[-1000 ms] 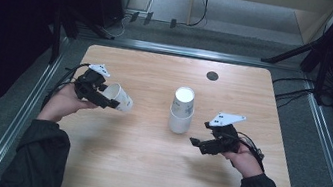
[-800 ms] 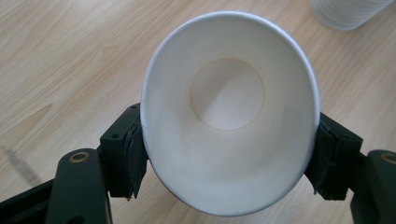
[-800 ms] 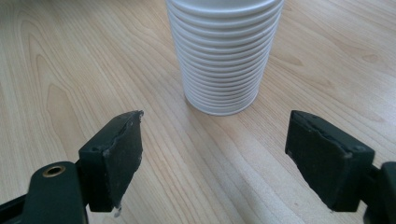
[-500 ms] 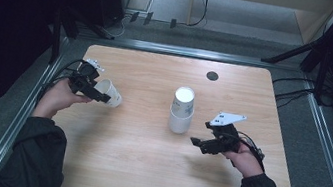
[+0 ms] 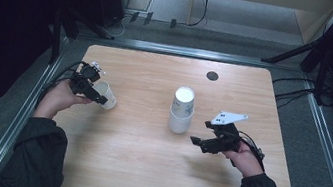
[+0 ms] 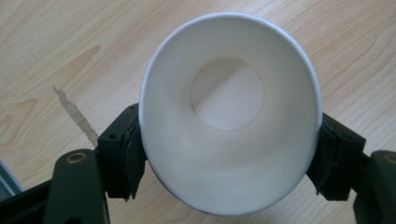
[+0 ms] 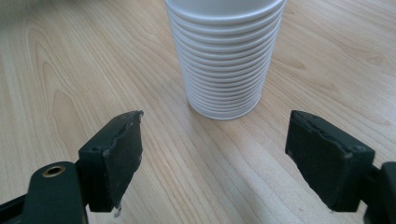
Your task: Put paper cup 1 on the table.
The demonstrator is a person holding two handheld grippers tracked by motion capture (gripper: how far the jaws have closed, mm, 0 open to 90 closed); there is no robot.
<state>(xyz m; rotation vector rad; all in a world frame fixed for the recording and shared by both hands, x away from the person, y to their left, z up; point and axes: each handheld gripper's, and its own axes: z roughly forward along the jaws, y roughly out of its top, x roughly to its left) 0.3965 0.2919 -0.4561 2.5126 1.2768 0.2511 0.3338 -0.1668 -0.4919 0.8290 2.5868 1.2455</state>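
Wooden table [image 5: 132, 169], seen from above. At its centre stands an inverted stack of paper cups [image 5: 181, 110], just beyond the right gripper [image 5: 199, 143], whose jaws are spread wide and hold nothing. Near the left edge, the left gripper [image 5: 98, 97] clamps a single paper cup [image 5: 106, 95] by its sides, mouth toward the gripper's camera. Risk: the thin wall may buckle under a tighter squeeze, and the cup could slip free or land crooked.
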